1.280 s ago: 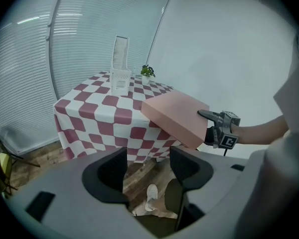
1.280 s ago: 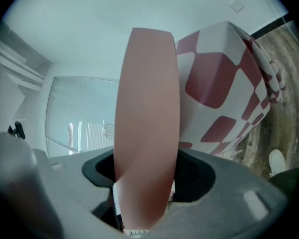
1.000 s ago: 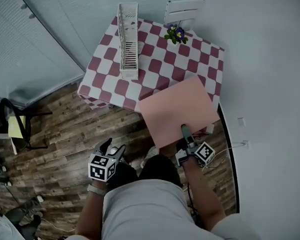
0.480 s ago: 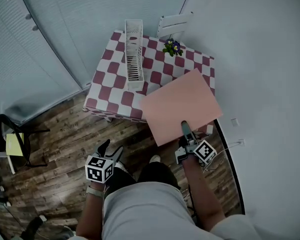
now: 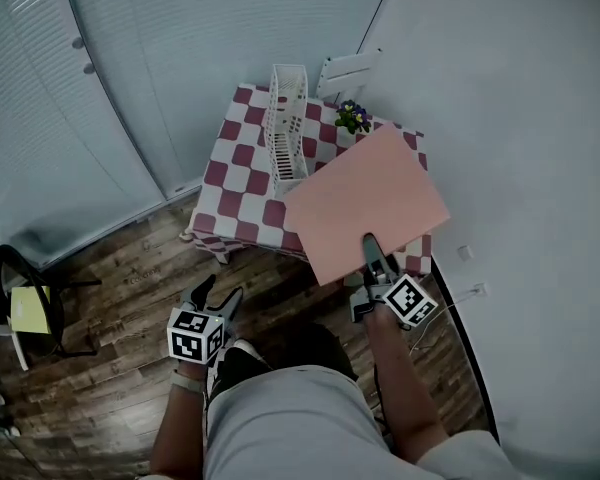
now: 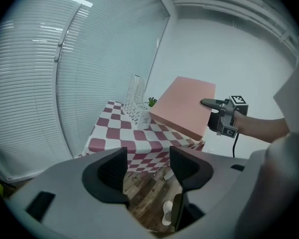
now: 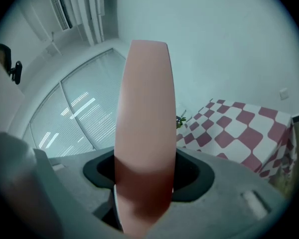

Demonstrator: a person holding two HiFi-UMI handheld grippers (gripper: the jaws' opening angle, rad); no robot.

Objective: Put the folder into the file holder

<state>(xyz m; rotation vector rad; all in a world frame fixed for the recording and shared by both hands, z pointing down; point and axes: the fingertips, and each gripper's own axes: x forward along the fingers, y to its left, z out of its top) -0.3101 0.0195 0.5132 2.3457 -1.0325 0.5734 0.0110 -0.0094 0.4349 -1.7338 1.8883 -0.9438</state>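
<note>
We held a plain pink folder [image 5: 365, 203] aloft, our right gripper [image 5: 369, 242] clamped on its near edge, at 4 o'clock from the white file holder [image 5: 285, 123]. Blinds [image 5: 130, 78], wooden floor [image 5: 110, 298], and red-checked table [image 5: 242, 183] surrounded it. Our left gripper [image 5: 215, 293] gaped empty.

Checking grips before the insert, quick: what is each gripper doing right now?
Left gripper: open, nothing between its jaws.
Right gripper: closed on the pink folder.
</note>
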